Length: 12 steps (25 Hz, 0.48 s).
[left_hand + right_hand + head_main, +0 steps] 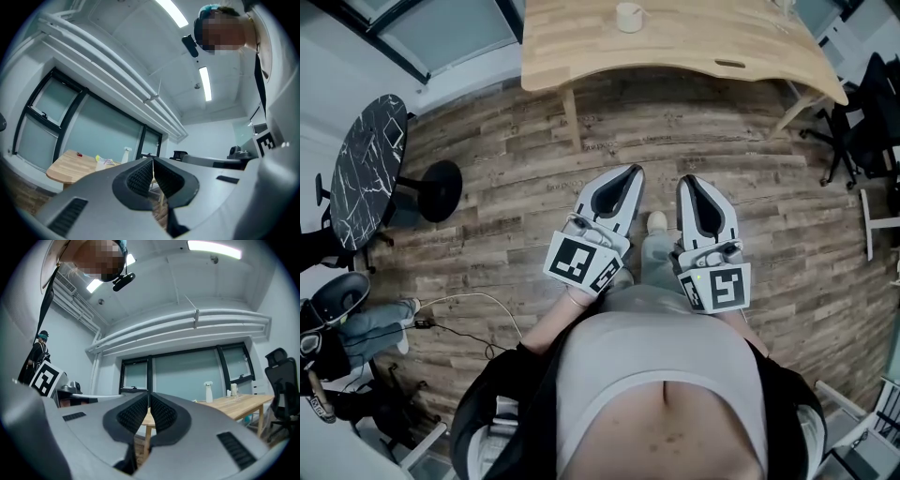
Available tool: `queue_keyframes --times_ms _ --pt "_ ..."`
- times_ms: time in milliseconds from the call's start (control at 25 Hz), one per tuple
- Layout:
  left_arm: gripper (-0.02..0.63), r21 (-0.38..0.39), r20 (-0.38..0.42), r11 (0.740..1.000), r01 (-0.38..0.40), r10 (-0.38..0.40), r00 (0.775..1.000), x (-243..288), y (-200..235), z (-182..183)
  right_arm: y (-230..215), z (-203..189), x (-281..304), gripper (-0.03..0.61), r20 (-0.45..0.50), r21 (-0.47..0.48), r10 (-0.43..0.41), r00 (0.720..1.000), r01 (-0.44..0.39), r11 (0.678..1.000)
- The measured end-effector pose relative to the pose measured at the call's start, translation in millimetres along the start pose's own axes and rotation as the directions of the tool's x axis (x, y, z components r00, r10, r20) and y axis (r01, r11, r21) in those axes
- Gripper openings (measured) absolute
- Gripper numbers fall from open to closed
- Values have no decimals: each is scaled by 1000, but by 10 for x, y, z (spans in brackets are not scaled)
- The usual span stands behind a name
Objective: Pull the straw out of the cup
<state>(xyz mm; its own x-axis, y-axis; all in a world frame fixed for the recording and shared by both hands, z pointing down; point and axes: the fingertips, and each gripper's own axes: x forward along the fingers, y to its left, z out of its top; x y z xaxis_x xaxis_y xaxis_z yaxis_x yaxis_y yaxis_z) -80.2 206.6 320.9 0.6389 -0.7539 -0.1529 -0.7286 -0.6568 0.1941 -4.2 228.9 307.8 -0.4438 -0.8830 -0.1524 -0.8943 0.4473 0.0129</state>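
Left gripper (628,176) and right gripper (695,185), both clenched empty, point at the bench (722,37) well ahead, where the cup (629,17) stands more in line with the left; straw indistinct.

The cup (629,16) is small, pale and cream-coloured. It stands upright with its mouth open upward on the light wooden worktop (694,42), back from the near edge and toward the left half of the top. In the left gripper view the cup (100,165) shows far off and tiny. A yellow-green bit and a thin pinkish stalk, seemingly the straw (106,161), rise tilted from its mouth. From above the straw cannot be made out.
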Motion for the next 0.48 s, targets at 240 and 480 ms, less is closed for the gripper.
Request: queue_keyframes --times_ms 240,480 --pt "11 10 -3 1000 -28 28 1000 394 254 -10 -282 -54 411 37 5 8 29 1000 -30 1000" --pt "11 20 8 998 -55 55 998 903 544 36 -633 -61 906 37 12 8 63 998 -64 998"
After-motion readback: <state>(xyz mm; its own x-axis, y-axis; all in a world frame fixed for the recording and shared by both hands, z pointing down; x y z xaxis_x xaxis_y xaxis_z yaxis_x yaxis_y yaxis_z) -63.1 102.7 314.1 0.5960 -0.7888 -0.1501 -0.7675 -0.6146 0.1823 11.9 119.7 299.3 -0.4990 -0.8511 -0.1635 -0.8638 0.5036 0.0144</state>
